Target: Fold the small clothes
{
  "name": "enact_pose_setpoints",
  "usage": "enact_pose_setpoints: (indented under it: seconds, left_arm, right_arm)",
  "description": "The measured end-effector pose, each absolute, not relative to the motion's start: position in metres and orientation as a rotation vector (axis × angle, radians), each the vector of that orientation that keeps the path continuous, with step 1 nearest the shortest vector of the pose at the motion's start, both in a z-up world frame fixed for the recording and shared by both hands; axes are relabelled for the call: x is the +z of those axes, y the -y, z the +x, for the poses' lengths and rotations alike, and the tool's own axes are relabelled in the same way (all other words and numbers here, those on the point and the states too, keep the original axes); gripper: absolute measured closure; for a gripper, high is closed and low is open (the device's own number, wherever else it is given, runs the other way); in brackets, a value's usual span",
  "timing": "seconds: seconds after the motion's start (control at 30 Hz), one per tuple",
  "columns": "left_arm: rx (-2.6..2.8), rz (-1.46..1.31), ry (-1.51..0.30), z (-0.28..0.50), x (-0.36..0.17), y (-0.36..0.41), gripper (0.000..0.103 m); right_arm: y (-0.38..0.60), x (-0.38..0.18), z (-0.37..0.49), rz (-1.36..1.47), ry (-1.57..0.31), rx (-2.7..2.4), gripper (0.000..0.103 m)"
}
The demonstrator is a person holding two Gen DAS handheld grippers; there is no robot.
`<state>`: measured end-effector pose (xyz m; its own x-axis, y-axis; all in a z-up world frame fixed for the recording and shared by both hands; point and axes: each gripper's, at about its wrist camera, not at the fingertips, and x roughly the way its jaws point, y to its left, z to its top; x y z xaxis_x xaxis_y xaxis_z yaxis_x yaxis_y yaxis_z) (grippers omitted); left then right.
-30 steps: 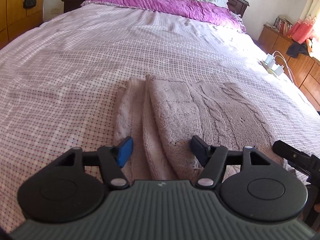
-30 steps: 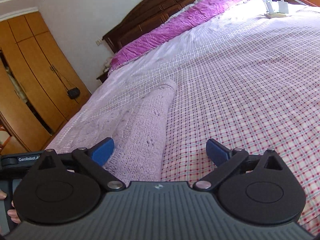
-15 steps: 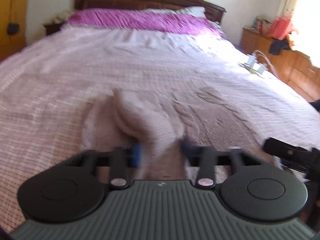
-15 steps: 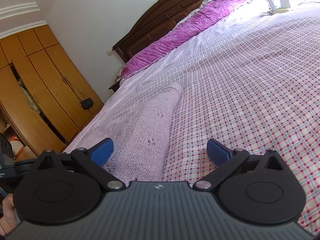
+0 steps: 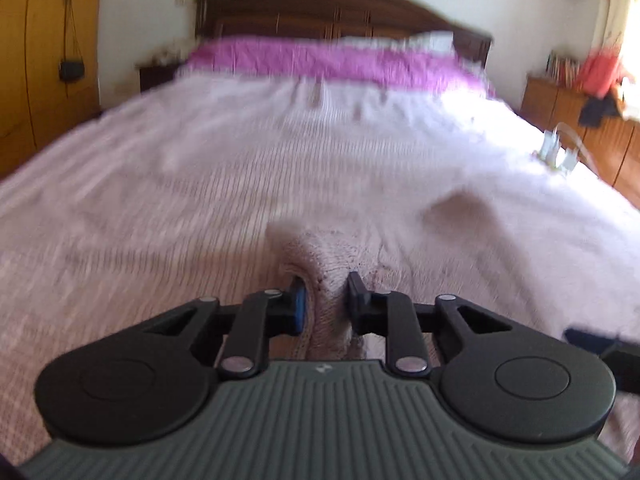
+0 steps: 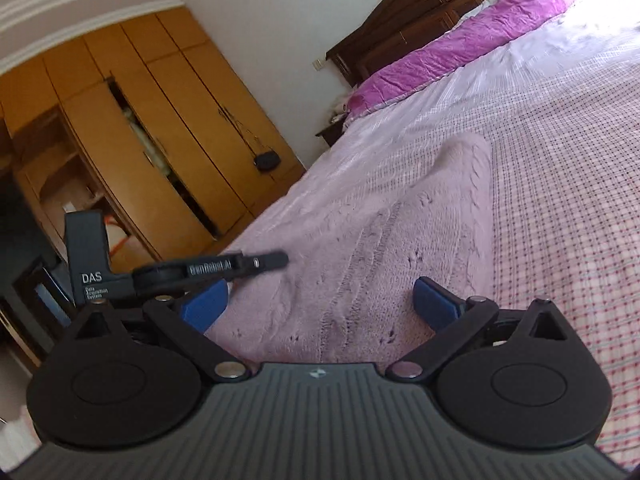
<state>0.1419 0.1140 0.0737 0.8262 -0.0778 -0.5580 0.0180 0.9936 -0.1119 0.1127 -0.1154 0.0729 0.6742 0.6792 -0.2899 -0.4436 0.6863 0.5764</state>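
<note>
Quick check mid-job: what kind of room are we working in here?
A home bedroom, by the look of it: a large bed with a checked cover, a dark wooden headboard behind purple bedding, and a wooden wardrobe along the wall.

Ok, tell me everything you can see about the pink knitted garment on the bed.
The knitted garment is pale pink, with a cable pattern and small eyelet holes, and looks soft and thick. It lies on the checked bedspread. The left gripper is shut on a bunched fold of its near edge, pulling it into a ridge. The right gripper is open above the garment's near end, its fingers apart.
</note>
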Motion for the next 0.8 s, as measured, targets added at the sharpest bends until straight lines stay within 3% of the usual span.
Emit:
enact_pose_setpoints:
  seconds: [0.17,0.4,0.53,0.7,0.8]
  left_arm:
    - [-0.025,-0.102,-0.589,0.133,0.067,-0.118,0.051]
    - [-0.024,-0.12,-0.616,0.136,0.072,-0.123,0.043]
    - [0.04,-0.14,-0.671,0.137,0.063,-0.129,0.022]
    - [-0.012,-0.337,-0.738,0.137,0.057,-0.148,0.025]
    - [-0.132,-0.466,-0.792,0.14,0.05,-0.153,0.025]
  right_arm:
    - [0.106,0.075,0.108,0.441,-0.513,0.648,0.001]
    - [0.125,0.082,0.109,0.492,-0.5,0.587,0.001]
    - [0.142,0.074,0.121,0.543,-0.538,0.528,0.001]
    - [0.157,0.043,0.158,0.695,-0.709,0.585,0.001]
    - [0.152,0.038,0.168,0.697,-0.712,0.631,0.001]
